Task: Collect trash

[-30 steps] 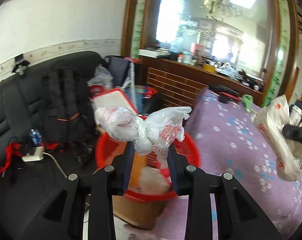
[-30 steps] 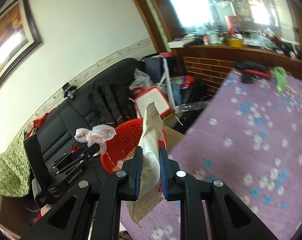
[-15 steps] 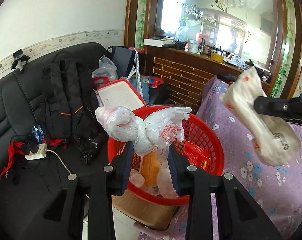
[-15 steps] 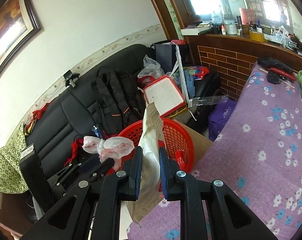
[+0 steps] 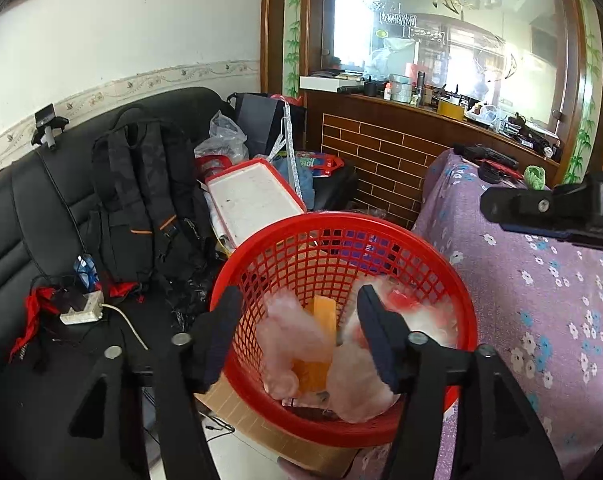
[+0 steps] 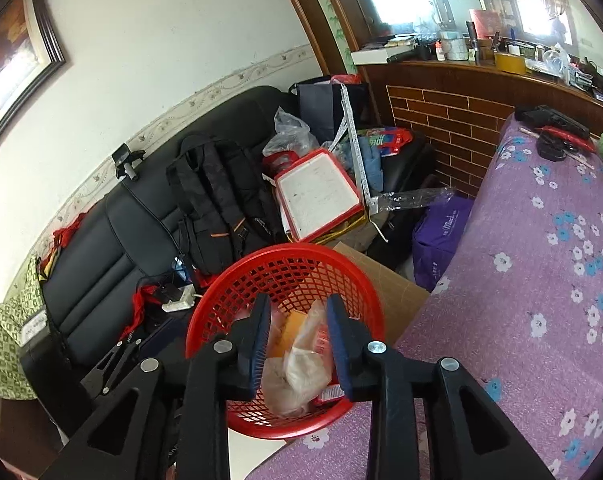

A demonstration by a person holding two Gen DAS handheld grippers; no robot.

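Observation:
A red mesh basket (image 5: 341, 220) sits on a cardboard box beside the table. My left gripper (image 5: 299, 314) hangs over it with its jaws opening. A knotted pink-and-white plastic bag (image 5: 285, 340) is a blur below the pads, loose and dropping among the trash. My right gripper (image 6: 299, 322) is also over the basket (image 6: 285, 250), jaws opening. A pale crumpled bag (image 6: 301, 368) lies free inside, seen between the fingers but not pressed. An orange carton (image 6: 289, 332) stands in the basket. The right gripper (image 5: 487, 206) shows at the right of the left wrist view.
A black sofa (image 5: 29, 216) holds a black backpack (image 5: 141, 200), a white power strip (image 5: 81, 312) and a red-framed white board (image 5: 253, 200). A purple flowered tablecloth (image 6: 541, 280) covers the table at right. A purple bag (image 6: 441, 232) stands by the brick-faced counter (image 6: 441, 112).
Both grippers have come down closer over the basket and opened. The plastic bag left the left jaws and the pale bag left the right jaws; both dropped into the basket.

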